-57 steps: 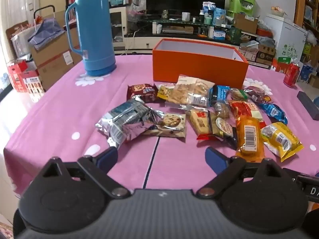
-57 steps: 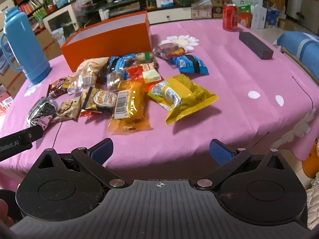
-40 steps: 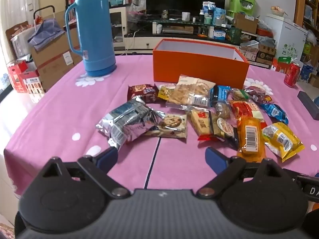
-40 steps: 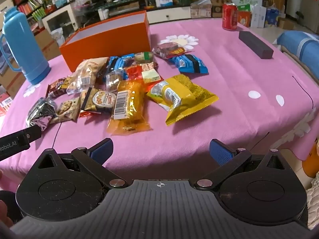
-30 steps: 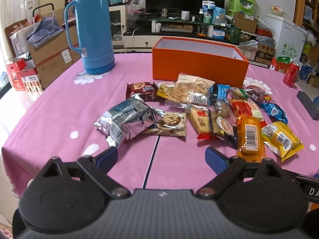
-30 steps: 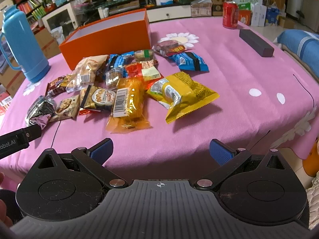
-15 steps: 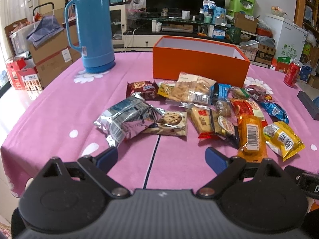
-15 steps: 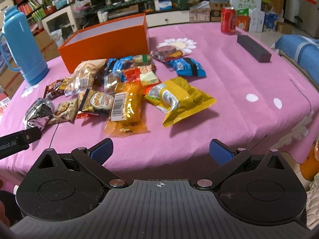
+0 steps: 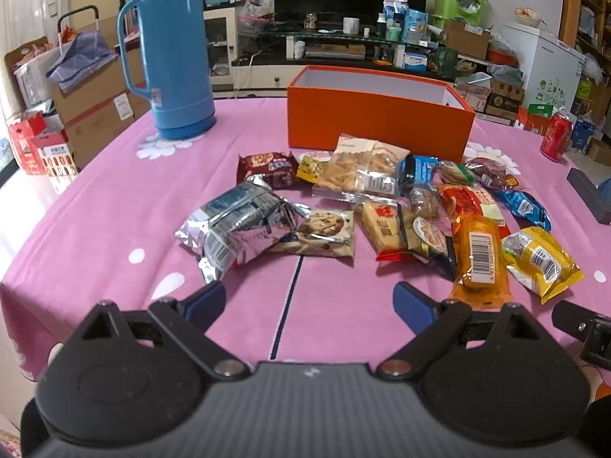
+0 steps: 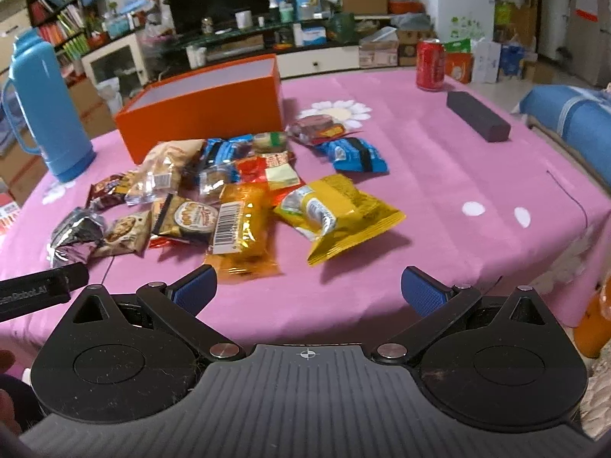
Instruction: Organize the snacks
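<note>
Both our left tongs (image 9: 308, 301) and right tongs (image 10: 308, 288) are spread, empty; the orange packet (image 10: 240, 229) lies lengthwise just ahead of the right, near the table's (image 10: 458, 175) front edge.

right tongs (image 10: 309, 292) raised and nearer the snack pile (image 10: 229, 198), left tongs (image 9: 309, 301) slightly advanced

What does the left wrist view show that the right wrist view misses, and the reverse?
Only the left wrist view shows the red cartons on the floor and the left gripper, open and empty. Only the right wrist view shows the blue cushion beside the table and the right gripper, open and empty. Both show the orange box, blue thermos, red can, dark block and the snack pile, including the yellow bag.
</note>
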The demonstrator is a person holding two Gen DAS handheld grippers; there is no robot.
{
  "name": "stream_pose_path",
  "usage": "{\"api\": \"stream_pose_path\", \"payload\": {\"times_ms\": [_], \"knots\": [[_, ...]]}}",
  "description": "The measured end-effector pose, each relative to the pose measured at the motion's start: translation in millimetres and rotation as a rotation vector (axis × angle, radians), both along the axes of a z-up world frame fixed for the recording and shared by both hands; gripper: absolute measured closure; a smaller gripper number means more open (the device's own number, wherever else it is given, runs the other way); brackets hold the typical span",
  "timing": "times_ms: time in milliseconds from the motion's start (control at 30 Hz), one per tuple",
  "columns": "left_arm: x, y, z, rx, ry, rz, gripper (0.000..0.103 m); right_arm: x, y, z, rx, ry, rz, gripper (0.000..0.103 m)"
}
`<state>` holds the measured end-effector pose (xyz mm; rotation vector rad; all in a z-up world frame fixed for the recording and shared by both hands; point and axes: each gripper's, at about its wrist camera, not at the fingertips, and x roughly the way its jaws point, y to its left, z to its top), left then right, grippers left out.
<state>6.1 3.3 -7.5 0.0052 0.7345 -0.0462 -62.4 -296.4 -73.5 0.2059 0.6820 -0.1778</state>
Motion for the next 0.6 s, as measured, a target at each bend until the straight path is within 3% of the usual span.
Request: {"api": "stream_pose_path", "payload": {"times_ms": [133,333,600], "knots": [[1,-1,-1,0.009,0.002,-0.001,0.01,2,0,-4,0.031,0.004,0.023,0.009],[1,-2,-2,0.013,0.006,-0.005,0.01,2,4,-6,-0.007,0.006,0.038,0.009],[5,-3,-6,0.026,0.023,-0.001,0.01,6,2,-13,0.053,0.027,0.055,0.009]]}}
